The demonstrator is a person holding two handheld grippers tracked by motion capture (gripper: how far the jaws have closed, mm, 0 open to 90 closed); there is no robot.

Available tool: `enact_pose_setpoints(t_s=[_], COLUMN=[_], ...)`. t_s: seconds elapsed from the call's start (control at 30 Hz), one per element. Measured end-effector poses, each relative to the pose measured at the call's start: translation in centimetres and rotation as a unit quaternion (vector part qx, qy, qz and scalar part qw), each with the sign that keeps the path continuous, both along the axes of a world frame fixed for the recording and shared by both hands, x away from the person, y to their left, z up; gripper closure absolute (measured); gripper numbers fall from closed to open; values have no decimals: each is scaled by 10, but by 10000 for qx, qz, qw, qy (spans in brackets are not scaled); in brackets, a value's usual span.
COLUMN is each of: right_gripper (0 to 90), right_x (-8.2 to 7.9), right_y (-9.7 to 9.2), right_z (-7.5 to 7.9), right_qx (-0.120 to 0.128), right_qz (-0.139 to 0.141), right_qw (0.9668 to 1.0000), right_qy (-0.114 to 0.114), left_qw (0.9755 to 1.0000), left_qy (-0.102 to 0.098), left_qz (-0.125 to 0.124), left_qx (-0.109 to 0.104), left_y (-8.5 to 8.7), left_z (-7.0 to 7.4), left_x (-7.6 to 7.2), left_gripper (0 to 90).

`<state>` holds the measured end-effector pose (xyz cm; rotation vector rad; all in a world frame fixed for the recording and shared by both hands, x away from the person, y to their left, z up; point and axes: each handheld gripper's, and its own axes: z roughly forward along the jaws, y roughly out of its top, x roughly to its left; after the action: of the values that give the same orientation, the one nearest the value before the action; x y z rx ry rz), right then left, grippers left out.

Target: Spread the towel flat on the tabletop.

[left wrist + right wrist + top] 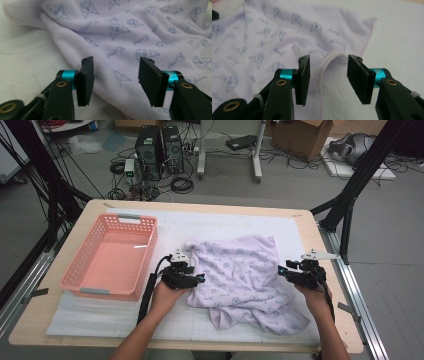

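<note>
One pale lilac cloth [242, 277] lies crumpled on the white gridded mat [115, 317] that covers the wooden counter [35, 330], and everything else is placed here relative to it. Its print repeats small blue-grey animal faces with a short cursive word beside each; the word is too blurred to read. No brand or label is legible.

Two tongs are at work, one in each hand. The left tongs [200, 279] sit at the cloth's left edge, held level by the left hand [167, 295], whose forearm comes up from the near edge of the counter. In the left gripper view these tongs [116, 80] stand fairly wide, their black pads [86, 80] just above the ribbed fabric and clamping nothing.

The right tongs [281, 270] sit at the cloth's right edge, pointing inward toward it, with the right hand [315, 297] behind them. In the right gripper view these tongs [329, 77] are also parted, and the cloth's pink-stitched hem [322, 75] rises in a fold in the gap between the pads, touching neither as far as can be seen.

One salmon-pink plastic basket [80, 265] stands to the left of the cloth, well apart from it, beyond the left tongs.
</note>
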<state>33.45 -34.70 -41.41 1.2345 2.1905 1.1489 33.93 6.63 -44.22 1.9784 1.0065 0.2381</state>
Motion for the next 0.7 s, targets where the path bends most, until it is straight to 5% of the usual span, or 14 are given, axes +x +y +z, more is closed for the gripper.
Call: enact_pose_setpoints(t_s=[0.1, 0.13, 0.2, 0.27, 0.4, 0.47, 0.57, 0.7], right_gripper=[526, 523, 522, 522, 522, 522, 517, 503], right_x=[-4, -5, -6, -6, -5, -4, -2, 6], right_y=[0, 0, 0, 1, 4, 6, 12, 26], right_z=[-6, -7, -9, -10, -10, -11, -12, -19], right_qx=[-56, -56, -27, -2, 21, 60, 151, 5], right_qz=[25, 19, 7, 32, 63, 70, 160, 382], right_qw=[10000, 10000, 10000, 10000, 9999, 9999, 9997, 9986], right_qy=[48, 60, 79, 90, 92, 86, 139, 357], left_qw=[9986, 9975, 9968, 9948, 9872, 9850, 9881, 9932], left_qy=[-269, -366, -413, -566, -868, -909, -848, -637], left_qz=[-46, -24, 65, 284, 1151, 1362, 1245, 963], left_qx=[462, 599, 677, 799, 676, 548, 297, -167], left_y=[-9, -11, -11, -8, 16, 25, 28, 26], left_z=[-5, -5, -4, -2, 7, 9, 9, 8], left_x=[-5, -6, -5, -2, 17, 24, 25, 20], left_gripper=[542, 654, 849, 866, 870, 869, 838, 599])
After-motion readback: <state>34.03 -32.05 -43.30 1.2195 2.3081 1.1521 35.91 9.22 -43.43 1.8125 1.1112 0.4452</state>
